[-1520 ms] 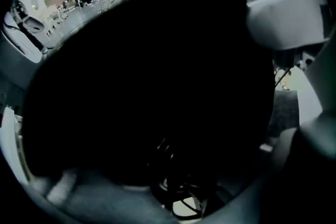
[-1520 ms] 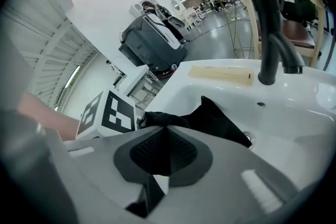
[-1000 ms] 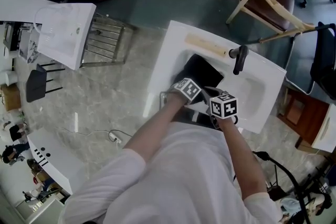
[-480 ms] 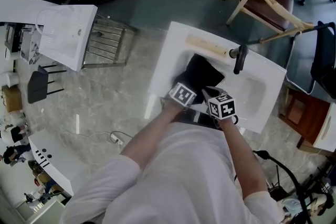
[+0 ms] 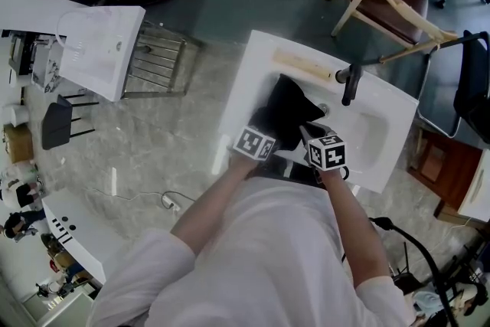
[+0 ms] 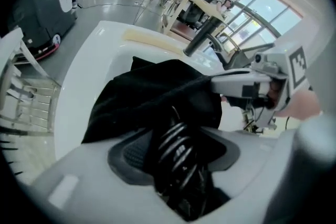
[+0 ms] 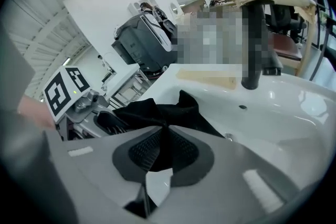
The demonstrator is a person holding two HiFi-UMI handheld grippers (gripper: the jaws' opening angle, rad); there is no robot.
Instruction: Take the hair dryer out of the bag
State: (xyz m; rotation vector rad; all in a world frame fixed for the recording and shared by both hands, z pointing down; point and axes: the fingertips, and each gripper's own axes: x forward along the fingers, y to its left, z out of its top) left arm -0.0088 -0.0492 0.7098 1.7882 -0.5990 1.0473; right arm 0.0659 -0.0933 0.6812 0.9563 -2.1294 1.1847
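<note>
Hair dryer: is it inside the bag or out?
Partly out: the hair dryer shows between the left gripper fingers, the rest under black bag.

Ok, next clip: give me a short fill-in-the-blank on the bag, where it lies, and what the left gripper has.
1. The black bag lies in a white ___.
2. The faucet just beyond the bag is ___ in colour.
3. The left gripper has its jaws around a ribbed black ___.

Missing words: sink; black; hair dryer.
</note>
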